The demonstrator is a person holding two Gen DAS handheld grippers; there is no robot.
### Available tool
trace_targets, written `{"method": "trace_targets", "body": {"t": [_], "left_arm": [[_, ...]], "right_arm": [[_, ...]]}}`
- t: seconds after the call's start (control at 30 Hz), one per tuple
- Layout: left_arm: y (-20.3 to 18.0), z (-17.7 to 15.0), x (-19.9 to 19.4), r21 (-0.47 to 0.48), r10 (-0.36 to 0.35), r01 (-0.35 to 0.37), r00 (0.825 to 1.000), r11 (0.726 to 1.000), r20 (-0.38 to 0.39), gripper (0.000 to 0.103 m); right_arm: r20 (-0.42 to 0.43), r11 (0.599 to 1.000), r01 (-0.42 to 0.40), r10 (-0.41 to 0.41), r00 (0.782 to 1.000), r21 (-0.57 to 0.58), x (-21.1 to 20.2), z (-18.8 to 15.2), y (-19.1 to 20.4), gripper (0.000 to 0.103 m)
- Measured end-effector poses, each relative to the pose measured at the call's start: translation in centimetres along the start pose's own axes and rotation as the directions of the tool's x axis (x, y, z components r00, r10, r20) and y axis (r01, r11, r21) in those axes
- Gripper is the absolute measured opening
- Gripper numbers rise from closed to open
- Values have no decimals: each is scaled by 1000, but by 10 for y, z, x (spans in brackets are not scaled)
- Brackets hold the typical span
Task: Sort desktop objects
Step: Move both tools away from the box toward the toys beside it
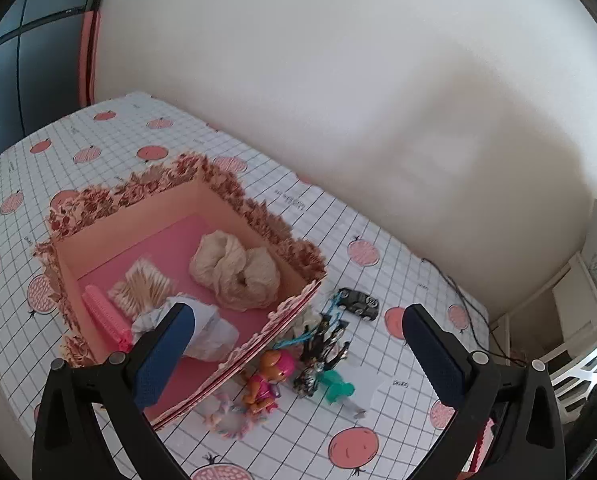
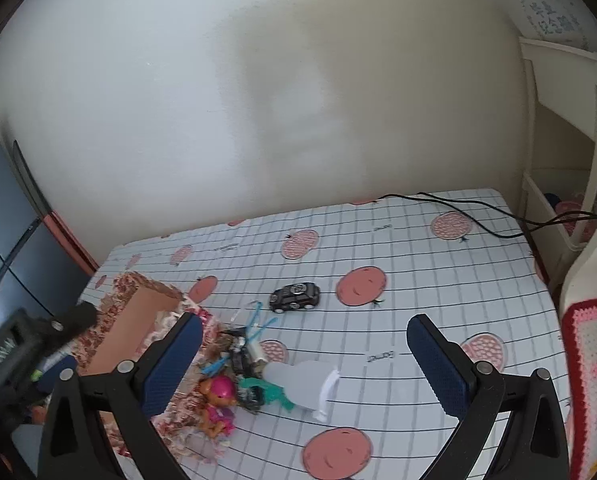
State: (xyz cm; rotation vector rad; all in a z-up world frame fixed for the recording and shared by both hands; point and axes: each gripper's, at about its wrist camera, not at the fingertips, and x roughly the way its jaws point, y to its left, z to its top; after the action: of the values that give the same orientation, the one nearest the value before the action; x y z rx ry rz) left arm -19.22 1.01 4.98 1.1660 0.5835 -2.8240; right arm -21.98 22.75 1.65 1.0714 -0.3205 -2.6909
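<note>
A pink box (image 1: 258, 220) with a floral rim stands on the table; inside lie a cream scrunchie (image 1: 234, 272), a bundle of cotton swabs (image 1: 142, 288), a pink comb (image 1: 106, 316) and a white crumpled packet (image 1: 214, 332). My left gripper (image 1: 298, 344) hangs open over the box's near right corner, nothing between its fingers. Beside the box lie a pink-haired doll (image 1: 270, 376), a teal and black toy figure (image 1: 330, 380) and a black toy car (image 1: 358, 302). My right gripper (image 2: 304, 356) is open above the same doll (image 2: 218, 400), figure (image 2: 266, 392) and car (image 2: 296, 296).
The tablecloth (image 2: 418, 320) is a white grid with pink fruit prints. A black cable (image 2: 458, 208) runs along the far right edge. The left gripper's body (image 2: 26, 352) shows at the left of the right wrist view. A crocheted pink cushion (image 2: 594, 380) sits at the right.
</note>
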Motion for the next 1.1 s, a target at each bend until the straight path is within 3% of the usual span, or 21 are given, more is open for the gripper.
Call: {"method": "trace_targets", "body": {"t": [0.23,0.37,0.47,0.73,1.1], "left_arm": [[-11,-2,-5,33,-41,40,999,999,37,103],[-21,-8,-4,62,-63,61,997,996,35,103],[-29,-14,-1,92,-93,91,996,992,9,103],[-46,-44,28,128,-102,124,980,984,-172,103],[-38,-71,40,111,2,25,972,993,-236,103]], "right_arm": [[-47,1000,-16,17,999,16,4,0,-14,103],[-131,994,-50,62,989,93,15,-3,-27,103],[-157,991,-79,96,983,111,22,-7,-32,103],[-184,995,-39,56,981,93,37,-21,-42,103],[-240,998,7,6,971,54,56,-37,-45,103]]}}
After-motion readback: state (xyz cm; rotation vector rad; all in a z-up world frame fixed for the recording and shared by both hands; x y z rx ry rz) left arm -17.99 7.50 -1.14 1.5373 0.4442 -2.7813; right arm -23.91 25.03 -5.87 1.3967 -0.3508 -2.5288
